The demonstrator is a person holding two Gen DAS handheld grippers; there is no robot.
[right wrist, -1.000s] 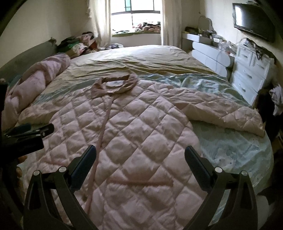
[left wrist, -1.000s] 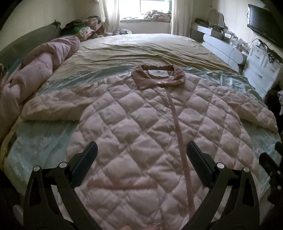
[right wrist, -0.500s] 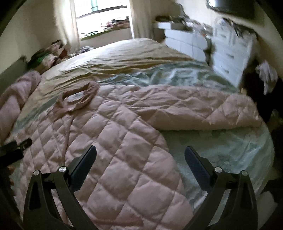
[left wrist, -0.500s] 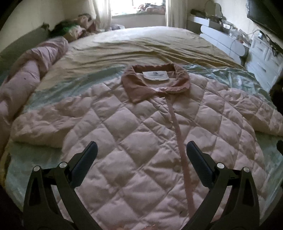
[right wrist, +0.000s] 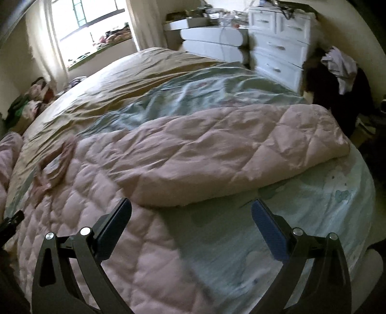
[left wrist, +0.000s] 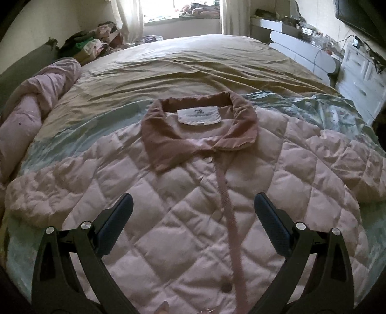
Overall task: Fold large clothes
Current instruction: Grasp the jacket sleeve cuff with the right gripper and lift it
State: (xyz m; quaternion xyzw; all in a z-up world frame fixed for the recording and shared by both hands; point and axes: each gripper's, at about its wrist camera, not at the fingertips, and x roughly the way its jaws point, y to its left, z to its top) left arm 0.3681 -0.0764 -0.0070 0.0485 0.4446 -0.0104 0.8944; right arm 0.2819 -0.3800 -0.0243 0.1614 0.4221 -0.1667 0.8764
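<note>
While the left gripper (left wrist: 193, 215) hangs above the chest of the quilted pink jacket (left wrist: 183, 217), its jaws stand wide apart and grasp nothing. In this left wrist view the jacket lies flat and face up on the bed (left wrist: 193, 62), buttoned along a darker placket (left wrist: 229, 212) that runs down its middle. Its brown collar (left wrist: 200, 135) points toward the far edge of the bed, with a white label (left wrist: 199, 117) inside the neck. One sleeve (left wrist: 43, 193) stretches toward the bed's left edge and the other toward the right edge. A rolled pink quilt (left wrist: 31, 116) lies along the left edge, and a pile of clothes (left wrist: 94, 46) sits beyond the far left corner, near the window (left wrist: 181, 9).

In the right wrist view the right gripper (right wrist: 190, 217) is likewise spread open and empty, hovering over the near right part of the bed, where the jacket's side edge meets the pale green sheet (right wrist: 301, 217). The jacket's right sleeve (right wrist: 229, 157) lies spread across the bed toward its right edge, its cuff near that edge. The collar shows blurred at the left. A white dresser (right wrist: 277, 41) stands beyond the bed's right edge.
</note>
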